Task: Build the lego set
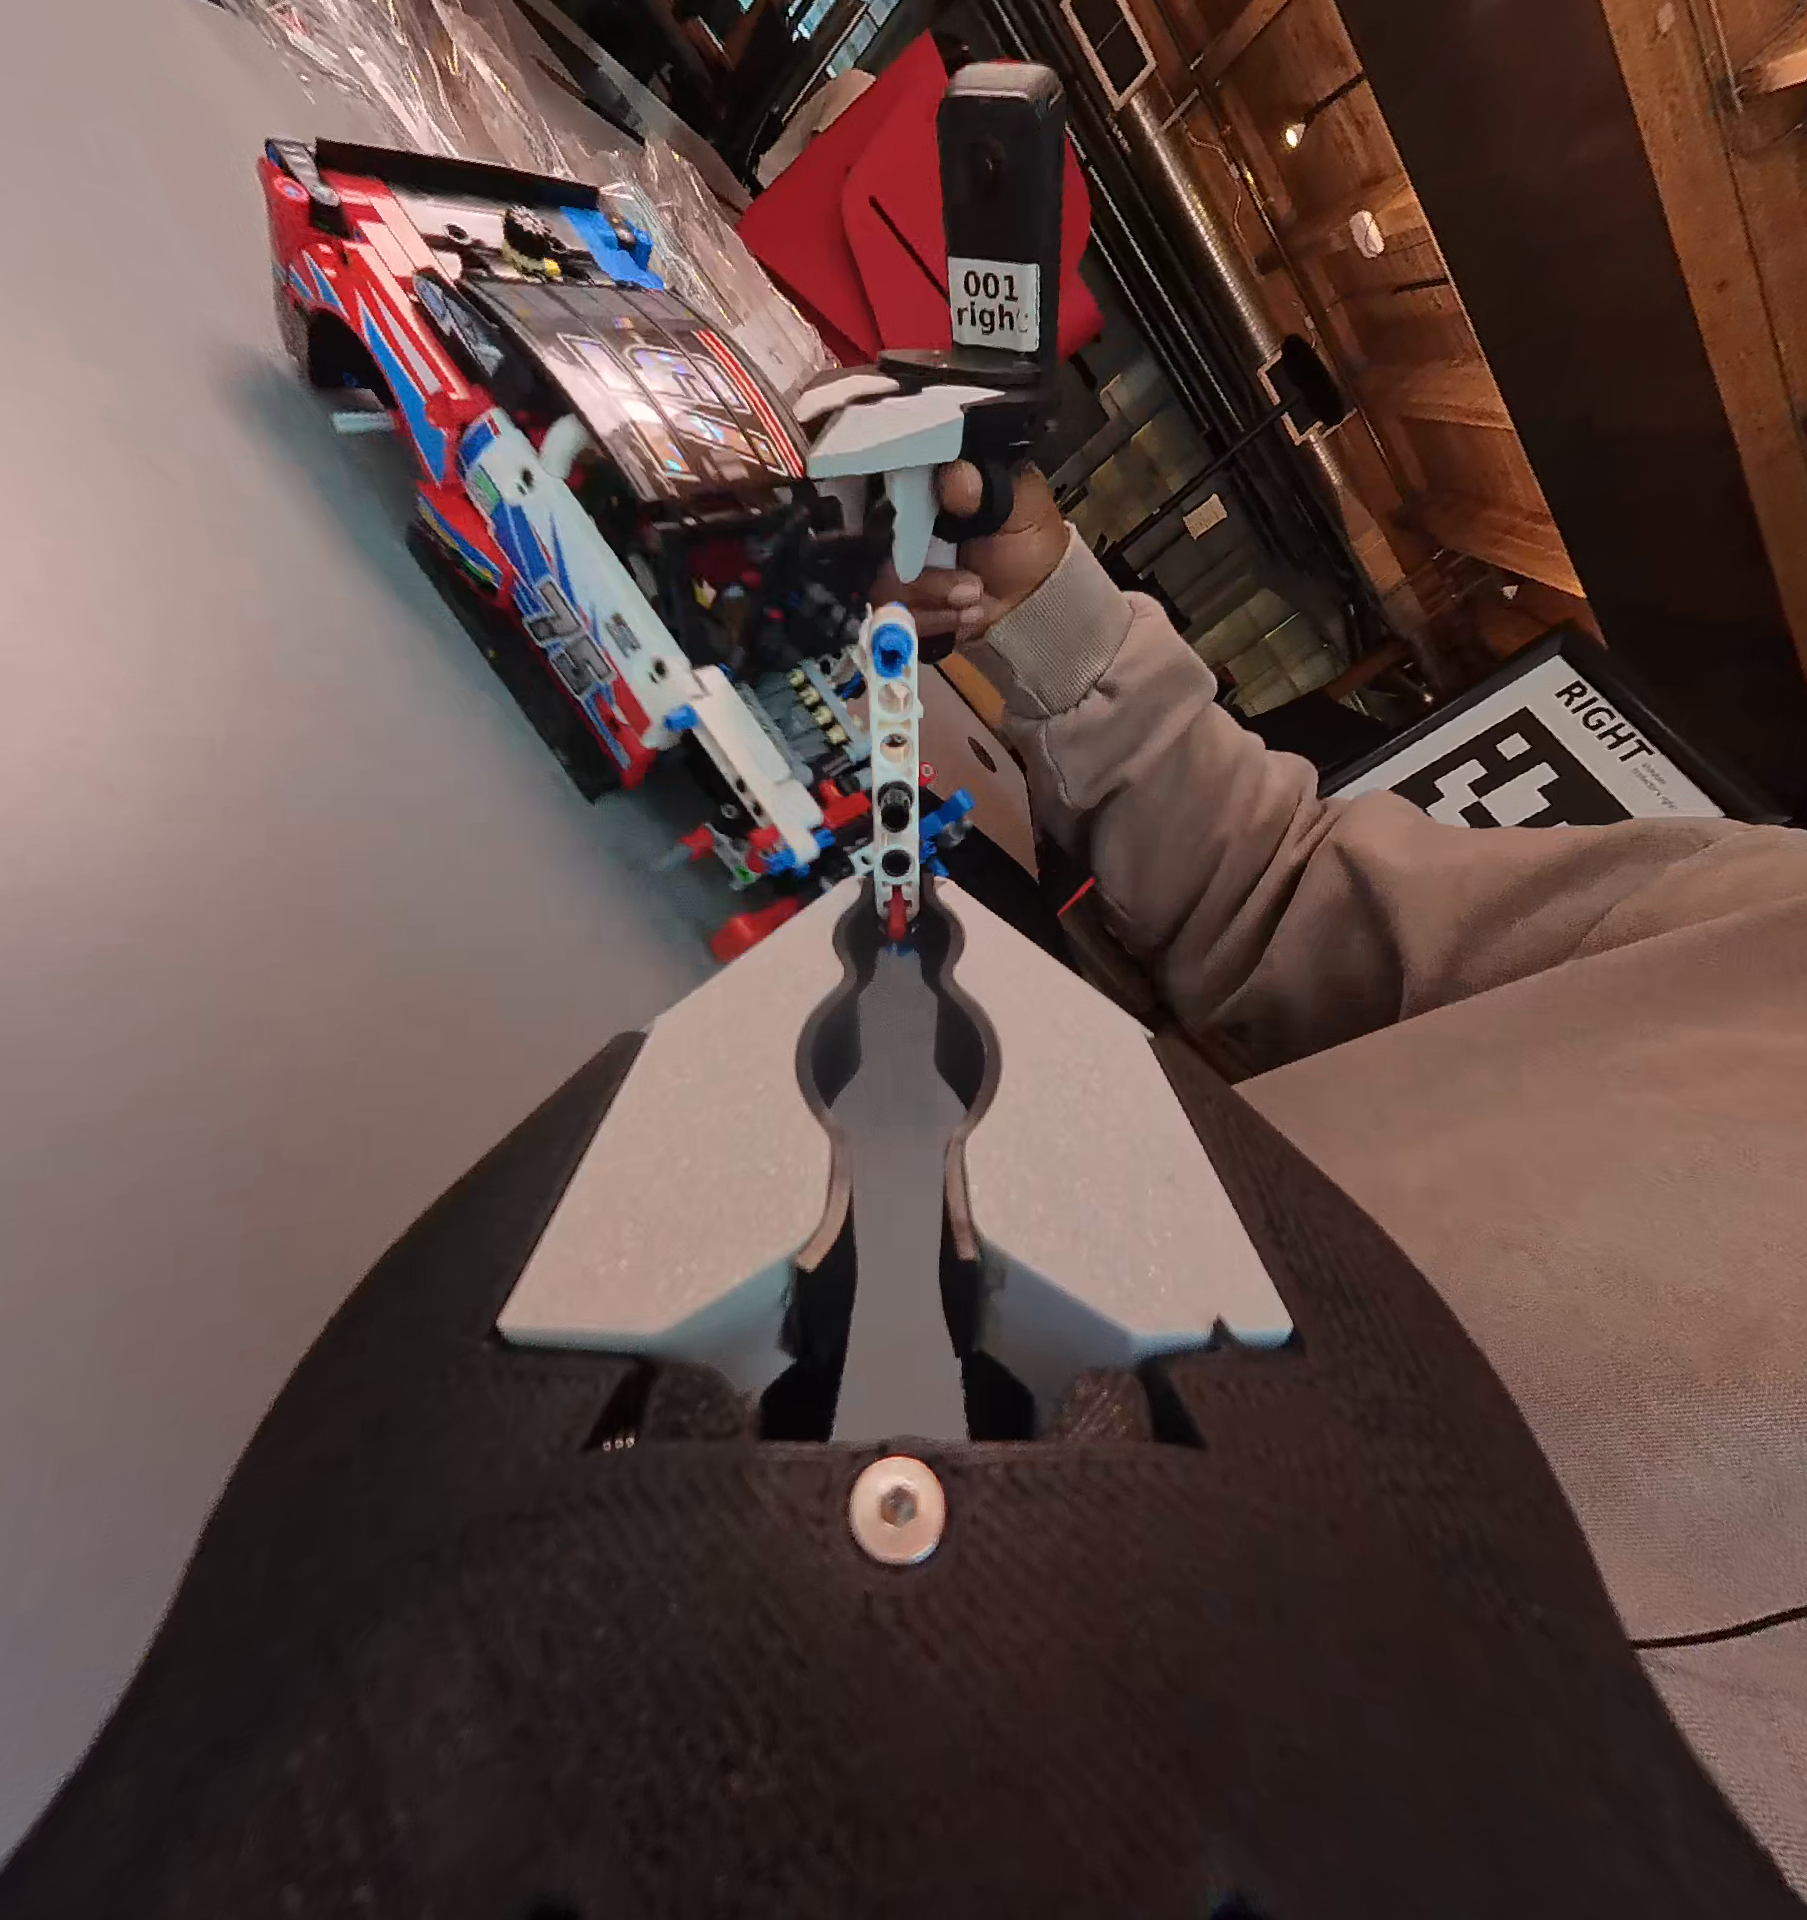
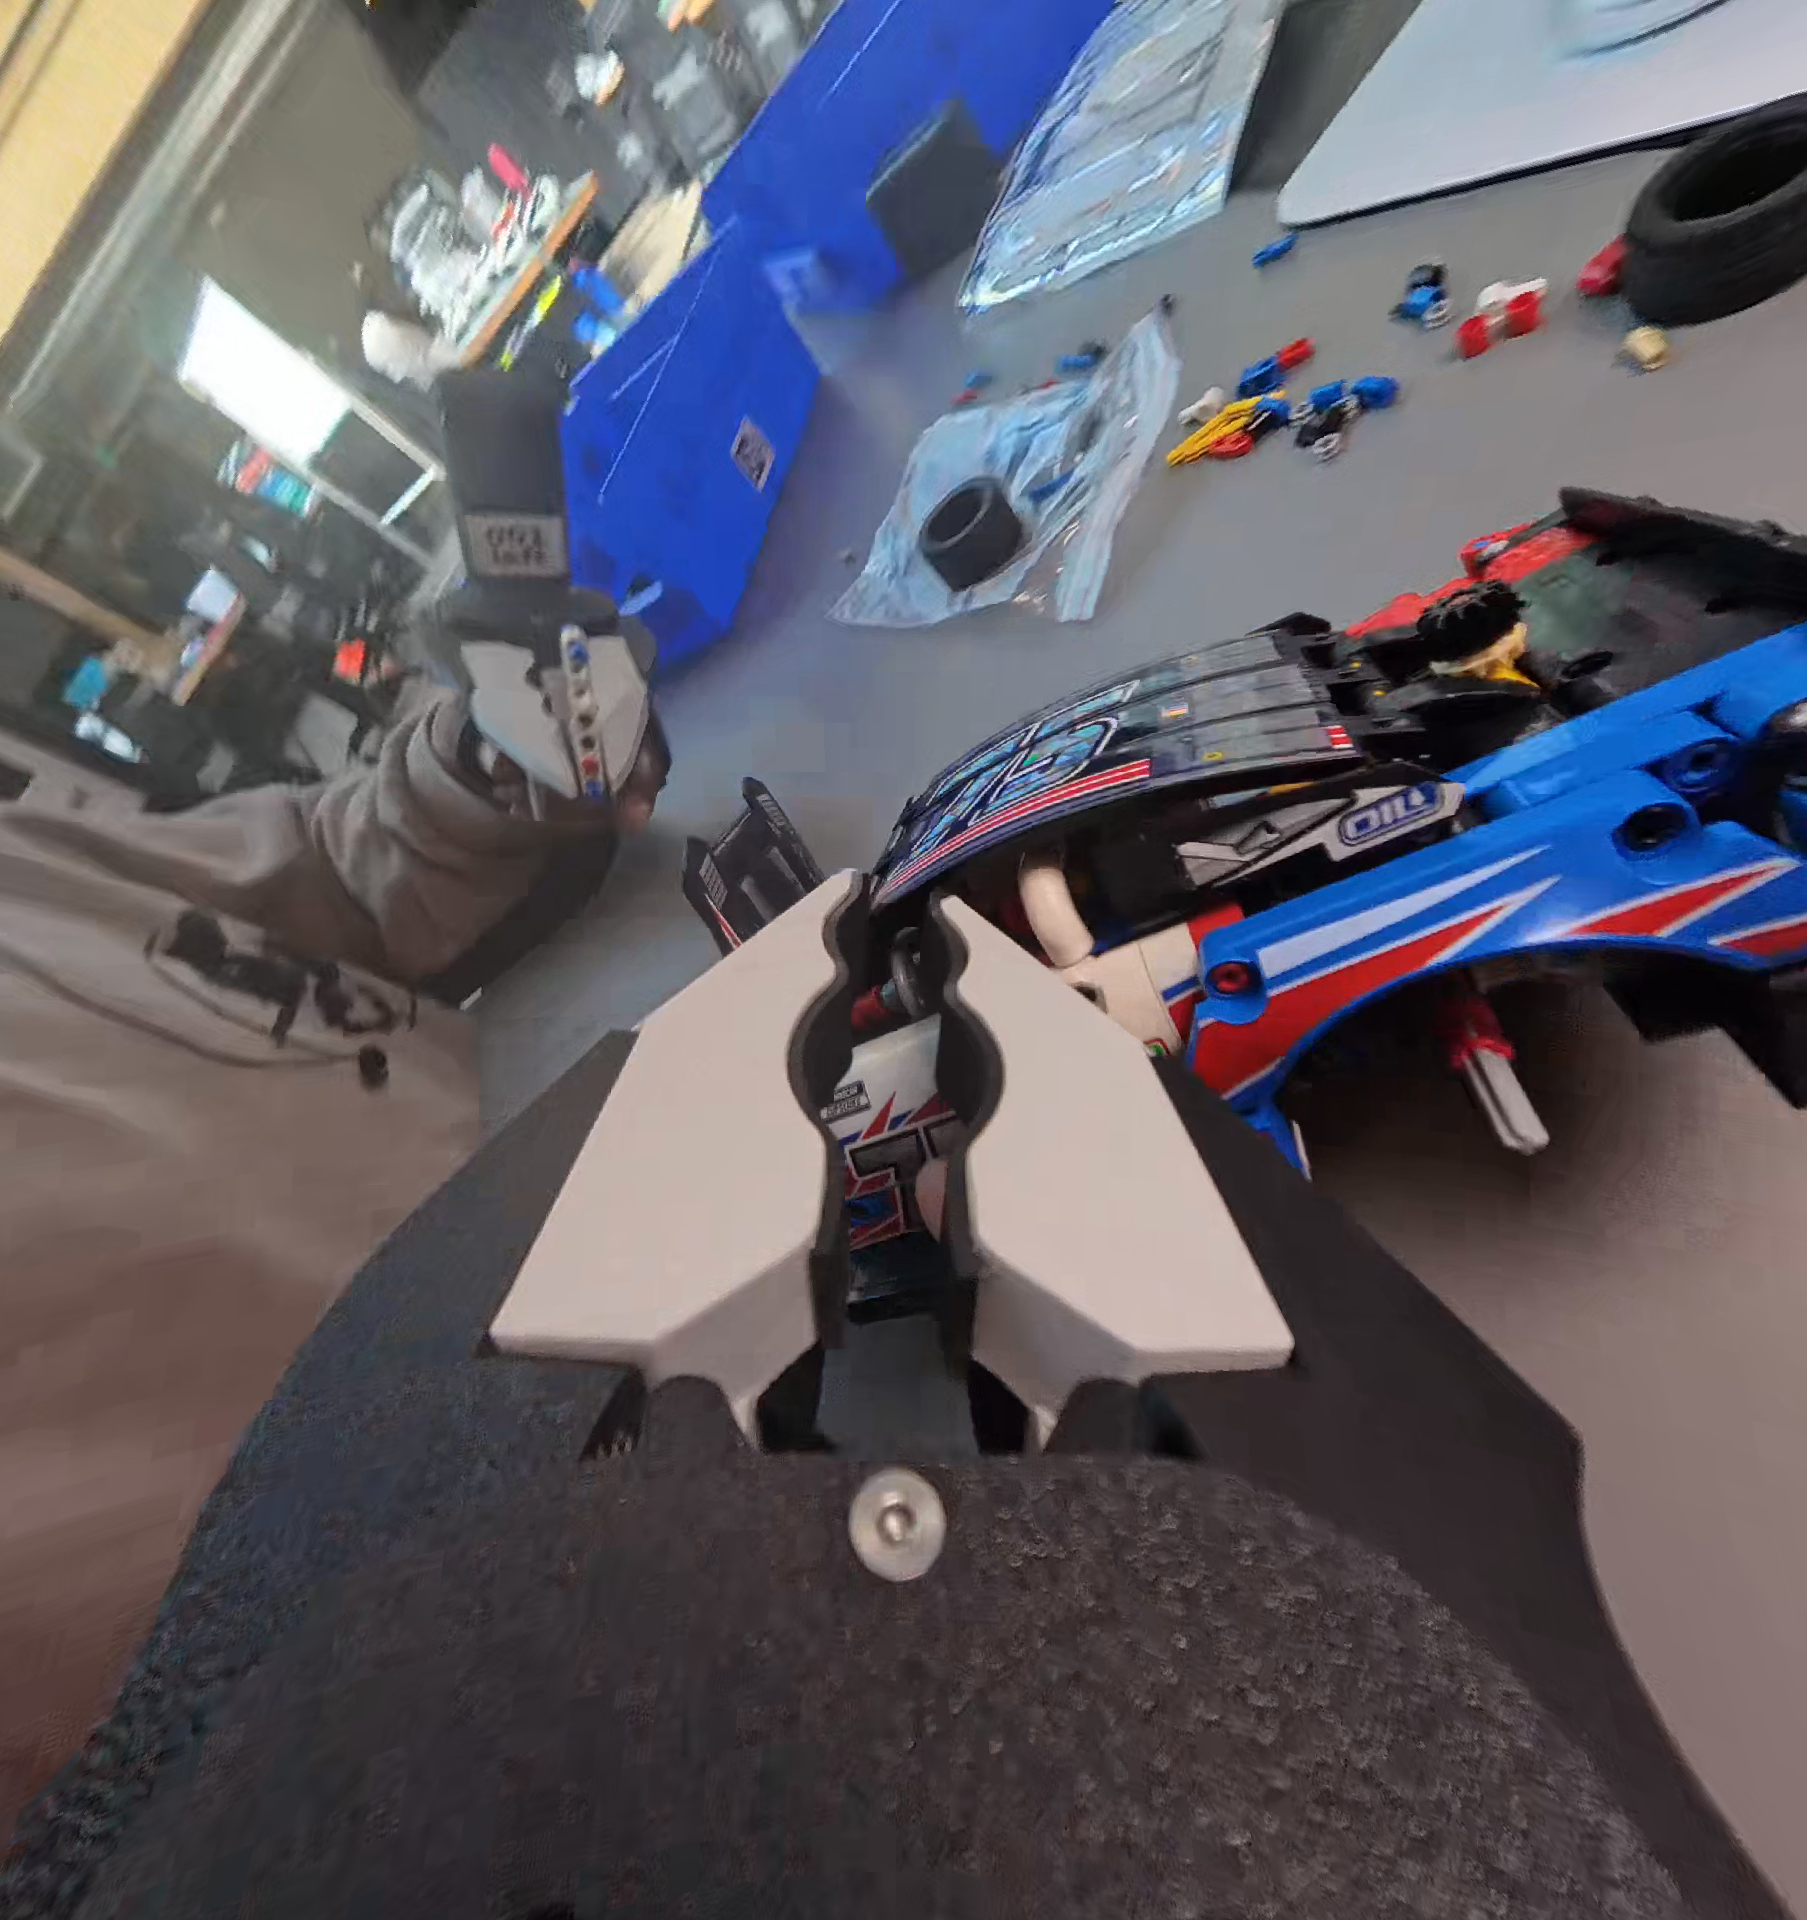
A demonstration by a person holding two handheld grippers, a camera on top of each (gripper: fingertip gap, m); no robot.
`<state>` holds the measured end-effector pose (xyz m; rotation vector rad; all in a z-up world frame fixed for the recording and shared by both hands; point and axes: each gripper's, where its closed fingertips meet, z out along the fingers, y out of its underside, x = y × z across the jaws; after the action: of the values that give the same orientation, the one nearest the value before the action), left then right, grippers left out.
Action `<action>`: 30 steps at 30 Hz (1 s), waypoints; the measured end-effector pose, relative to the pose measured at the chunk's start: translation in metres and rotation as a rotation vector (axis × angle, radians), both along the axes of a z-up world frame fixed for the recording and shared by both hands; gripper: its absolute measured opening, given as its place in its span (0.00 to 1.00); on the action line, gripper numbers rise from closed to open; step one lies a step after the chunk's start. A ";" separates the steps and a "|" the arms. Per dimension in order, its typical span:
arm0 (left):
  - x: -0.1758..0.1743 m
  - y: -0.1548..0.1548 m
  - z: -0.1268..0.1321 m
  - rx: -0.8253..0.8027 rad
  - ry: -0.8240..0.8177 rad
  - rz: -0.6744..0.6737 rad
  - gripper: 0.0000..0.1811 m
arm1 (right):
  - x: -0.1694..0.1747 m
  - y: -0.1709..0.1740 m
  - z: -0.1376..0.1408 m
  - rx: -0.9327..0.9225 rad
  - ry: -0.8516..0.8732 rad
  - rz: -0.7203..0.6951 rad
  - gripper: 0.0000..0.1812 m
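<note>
In the left wrist view, the grey worktop (image 1: 99, 727) fills the left of the frame, and the lego car (image 1: 525, 499), a red, blue and white racer with a dark roof, lies across the upper left toward the centre. At centre, the left hand-held gripper (image 1: 897, 920) has its tips pinched on the lower end of a white beam (image 1: 894, 769), a holed strip that stands up from the tips with a blue pin at its top and black pins lower down. Right of it, in the upper centre, the right hand-held gripper (image 1: 857, 416) reaches to the car's roof edge, held by a hand (image 1: 992, 540) in a beige sleeve (image 1: 1242, 790). In the right wrist view, the left hand-held gripper (image 2: 592, 774) shows blurred at mid left, the white beam (image 2: 579, 707) between its fingers. At centre, the right hand-held gripper (image 2: 897, 914) is nearly closed, its tips at the roof's edge; whether it grips anything cannot be told. The lego car (image 2: 1398, 862) spreads across the right, on the worktop (image 2: 1657, 1351). In the upper right lie clear bags (image 2: 1065, 488), a black tyre (image 2: 972, 535), loose small parts (image 2: 1283, 410) and a larger tyre (image 2: 1740, 218).
</note>
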<state>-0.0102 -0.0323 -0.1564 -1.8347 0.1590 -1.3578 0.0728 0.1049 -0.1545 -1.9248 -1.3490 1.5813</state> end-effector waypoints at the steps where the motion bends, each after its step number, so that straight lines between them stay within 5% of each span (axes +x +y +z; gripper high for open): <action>1: -0.001 0.001 0.001 0.003 -0.003 0.005 0.03 | 0.005 -0.008 0.002 0.036 -0.022 0.114 0.04; 9: -0.008 0.003 0.010 0.060 -0.010 0.006 0.03 | 0.020 -0.067 -0.001 0.035 -0.403 0.847 0.03; 16: -0.013 -0.001 0.026 0.152 -0.009 0.009 0.03 | -0.014 -0.085 -0.022 0.231 -0.759 1.278 0.06; 21: -0.024 -0.001 0.027 0.159 -0.001 0.046 0.03 | -0.064 -0.081 -0.038 0.464 -0.731 1.266 0.05; 25: -0.031 0.000 0.023 0.132 0.009 0.080 0.02 | -0.105 -0.073 -0.005 0.627 -0.429 0.941 0.15; 27: -0.033 0.001 0.024 0.125 0.002 0.089 0.02 | -0.101 -0.069 0.021 0.636 -0.258 0.760 0.21; 30: -0.034 0.001 0.023 0.113 0.001 0.093 0.02 | -0.051 -0.062 0.012 0.735 -0.227 0.625 0.44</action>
<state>-0.0447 -0.0313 -0.1330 -1.7275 0.1458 -1.2587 0.0216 0.0430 -0.1429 -1.3041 -2.3674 0.8369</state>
